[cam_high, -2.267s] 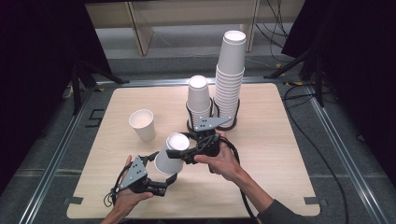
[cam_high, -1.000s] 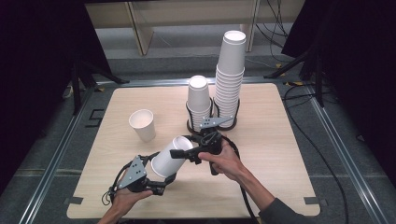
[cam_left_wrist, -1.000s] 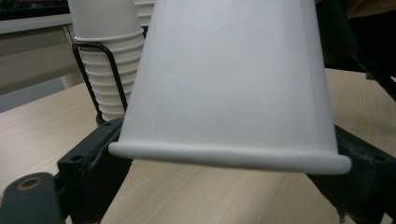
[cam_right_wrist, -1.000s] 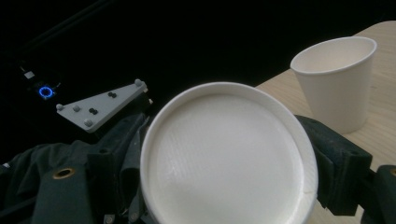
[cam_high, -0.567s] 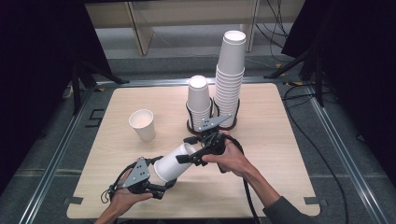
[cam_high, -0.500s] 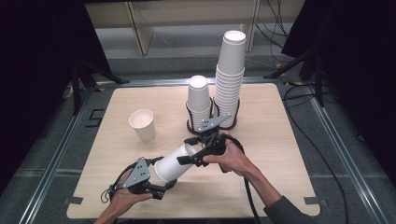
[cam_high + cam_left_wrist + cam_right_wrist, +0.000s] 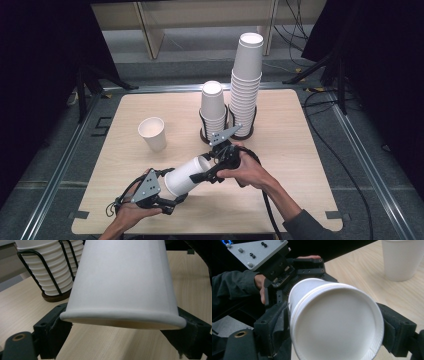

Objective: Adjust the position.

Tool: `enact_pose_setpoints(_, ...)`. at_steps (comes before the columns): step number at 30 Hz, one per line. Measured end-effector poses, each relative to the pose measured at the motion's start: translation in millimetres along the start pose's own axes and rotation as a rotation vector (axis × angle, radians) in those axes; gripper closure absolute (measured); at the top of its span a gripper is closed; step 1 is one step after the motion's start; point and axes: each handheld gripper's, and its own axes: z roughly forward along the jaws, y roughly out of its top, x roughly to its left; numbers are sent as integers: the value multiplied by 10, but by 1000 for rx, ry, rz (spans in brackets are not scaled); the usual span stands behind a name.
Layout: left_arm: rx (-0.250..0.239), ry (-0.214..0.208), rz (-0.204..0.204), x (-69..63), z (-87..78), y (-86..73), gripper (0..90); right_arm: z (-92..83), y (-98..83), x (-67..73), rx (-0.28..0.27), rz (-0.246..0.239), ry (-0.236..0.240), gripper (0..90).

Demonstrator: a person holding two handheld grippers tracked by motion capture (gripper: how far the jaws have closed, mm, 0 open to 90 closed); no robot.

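Between the two hands, each gripper (image 7: 176,199) (image 7: 207,172) clamps one end of the nested cups (image 7: 186,175); pull straight apart without squeezing harder.

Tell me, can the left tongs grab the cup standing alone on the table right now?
Probably not yet. The left tongs are shut on the rim end of the lying cup, and the right tongs pinch its bottom end. The way to the standing cup looks free, but the held one must go first.
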Motion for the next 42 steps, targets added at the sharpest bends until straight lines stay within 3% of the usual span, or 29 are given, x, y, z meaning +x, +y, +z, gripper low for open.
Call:
enact_pose_setpoints(3, -2, -4, 12, 11, -6, -1, 117, 7, -10, -10, -8, 10, 17, 220)
enact_pose_setpoints(8, -35, -11, -11, 2, -8, -8, 75, -14, -11, -31, -33, 18, 45, 234)
enact_pose_setpoints(12, -88, -6, -28, 10, -15, -19, 48, -34, -15, -44, -58, 39, 66, 237)
enact_pose_setpoints(15, -151, 6, -70, 21, -36, -17, 45, -50, -18, -59, -78, 56, 83, 240)
enact_pose_setpoints(17, -190, 9, -88, 26, -45, -11, 37, -49, -28, -54, -82, 94, 105, 241)
enact_pose_setpoints(21, -182, 6, -83, 35, -74, -5, 43, -47, -26, -80, -103, 71, 116, 242)
enact_pose_setpoints(25, -171, -7, -74, 47, -77, -3, 66, -58, -34, -97, -107, 84, 124, 242)
enact_pose_setpoints(27, -189, -16, -69, 48, -60, -3, 78, -53, -47, -119, -109, 95, 148, 240)
enact_pose_setpoints(28, -173, -13, -66, 48, -73, 4, 83, -63, -50, -120, -105, 92, 131, 239)
enact_pose_setpoints(29, -159, -11, -61, 47, -85, 11, 87, -65, -58, -116, -102, 115, 147, 238)
enact_pose_setpoints(36, -146, -15, -43, 50, -91, 25, 107, -72, -76, -158, -106, 107, 147, 222)
enact_pose_setpoints(38, -140, -15, -35, 45, -72, 20, 108, -83, -67, -143, -86, 104, 118, 182)
enact_pose_setpoints(41, -78, -14, -17, 39, -72, 19, 110, -107, -35, -98, -31, 28, 25, 164)
enact_pose_setpoints(42, -90, -23, -18, 28, -43, 10, 111, -108, -27, -77, -13, 18, 13, 158)
